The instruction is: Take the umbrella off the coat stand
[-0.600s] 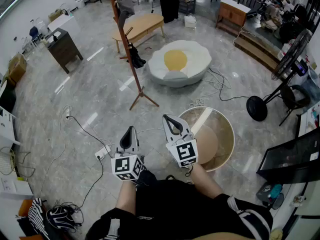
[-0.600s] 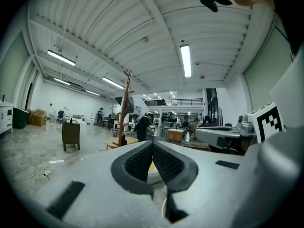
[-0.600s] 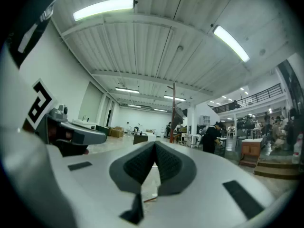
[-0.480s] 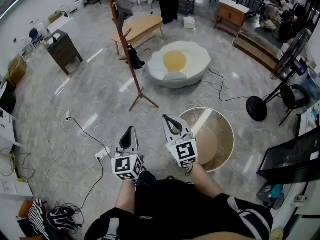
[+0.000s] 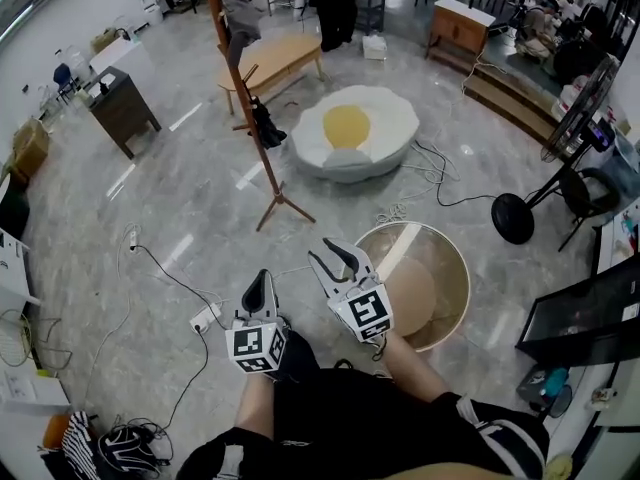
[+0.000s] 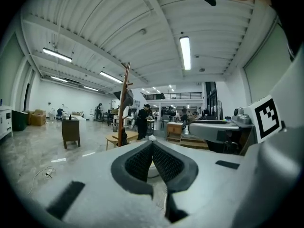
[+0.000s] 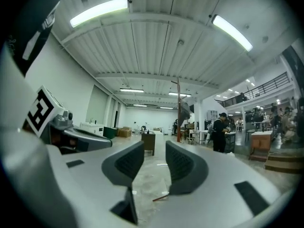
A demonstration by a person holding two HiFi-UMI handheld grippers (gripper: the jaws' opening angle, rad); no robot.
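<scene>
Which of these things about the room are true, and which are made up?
1. The right gripper has its jaws apart with nothing between them. True.
2. The left gripper is holding the umbrella. False: its jaws are together and empty, and the coat stand is far off across the room.
3. The coat stand stands upright on the floor. True.
4. The egg-shaped cushion is blue all over. False: it is white with a yellow middle, like a fried egg.
</scene>
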